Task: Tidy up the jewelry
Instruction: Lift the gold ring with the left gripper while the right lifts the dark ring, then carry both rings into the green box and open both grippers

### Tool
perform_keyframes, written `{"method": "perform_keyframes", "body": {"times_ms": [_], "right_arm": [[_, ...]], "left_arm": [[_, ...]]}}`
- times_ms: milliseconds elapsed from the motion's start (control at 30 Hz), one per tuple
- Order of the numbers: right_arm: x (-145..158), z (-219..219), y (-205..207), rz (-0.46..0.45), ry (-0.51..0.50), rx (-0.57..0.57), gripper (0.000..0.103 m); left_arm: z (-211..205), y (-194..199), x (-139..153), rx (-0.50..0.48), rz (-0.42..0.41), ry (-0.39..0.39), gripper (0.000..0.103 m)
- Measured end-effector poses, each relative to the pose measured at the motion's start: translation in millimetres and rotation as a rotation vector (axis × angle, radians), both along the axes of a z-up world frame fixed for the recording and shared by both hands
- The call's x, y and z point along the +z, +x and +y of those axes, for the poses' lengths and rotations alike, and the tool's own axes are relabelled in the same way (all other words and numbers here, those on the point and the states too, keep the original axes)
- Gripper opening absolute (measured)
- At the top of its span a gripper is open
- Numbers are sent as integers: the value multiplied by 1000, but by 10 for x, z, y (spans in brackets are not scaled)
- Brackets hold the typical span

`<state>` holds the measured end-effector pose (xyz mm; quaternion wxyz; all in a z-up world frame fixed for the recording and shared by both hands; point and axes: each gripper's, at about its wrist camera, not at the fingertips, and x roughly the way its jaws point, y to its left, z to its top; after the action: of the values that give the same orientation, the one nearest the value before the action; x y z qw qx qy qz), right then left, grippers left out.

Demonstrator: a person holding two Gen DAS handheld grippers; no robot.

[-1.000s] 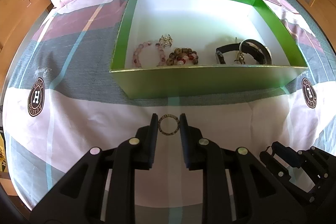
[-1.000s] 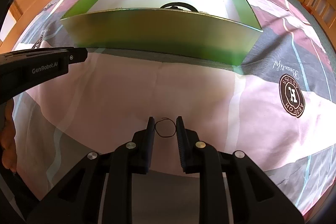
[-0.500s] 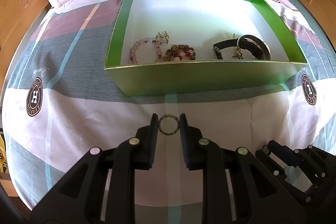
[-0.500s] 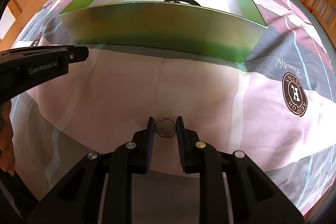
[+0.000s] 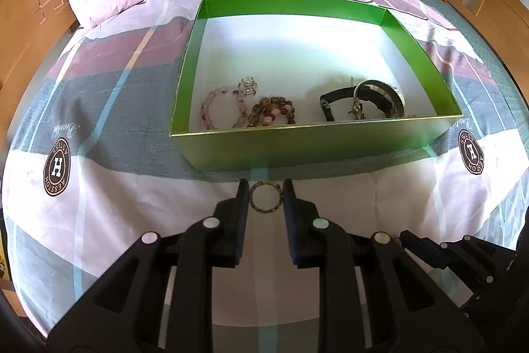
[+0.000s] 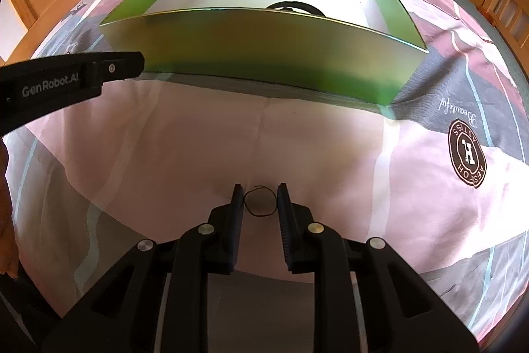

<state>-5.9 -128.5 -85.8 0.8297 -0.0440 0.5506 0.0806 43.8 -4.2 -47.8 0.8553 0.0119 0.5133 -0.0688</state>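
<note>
Two grips going: left gripper [image 5: 266,196] jaws clenched on a patterned metal ring [image 5: 266,197], right gripper [image 6: 260,200] jaws pinching a thin black loop [image 6: 260,200]. Both over the bed [image 5: 99,204], just short of the green box [image 5: 297,144] holding bead bracelets [image 5: 248,111] and a black watch [image 5: 363,101].

Both cameras look steeply down along their own fingers at the bedspread [image 5: 99,220]. The left one sits higher, seeing into the green box [image 5: 297,144]; the right one sits lower, facing its near wall; both share the box
</note>
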Motion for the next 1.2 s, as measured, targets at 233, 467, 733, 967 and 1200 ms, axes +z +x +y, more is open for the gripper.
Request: {"method": "perform_keyframes", "body": {"times_ms": [233,467,733,967,1200], "right_arm": [[25,-15,-21,-8,2,-3,21],[34,-4,-40,-8,-1,1,21],[372,-106,48,-96,52,-33,21],[972,-193,432,-306,180,-68,21],[692,-229,1006,-219,170,-141,22]], "left_arm": [[7,-8,-3,6,0,0,21],[23,-6,-2,6,-1,-1,21],[126,-93,417,32,-192,-77,21],[72,127,752,-4,-320,-39,21],[191,567,541,54,-240,-74,21]]}}
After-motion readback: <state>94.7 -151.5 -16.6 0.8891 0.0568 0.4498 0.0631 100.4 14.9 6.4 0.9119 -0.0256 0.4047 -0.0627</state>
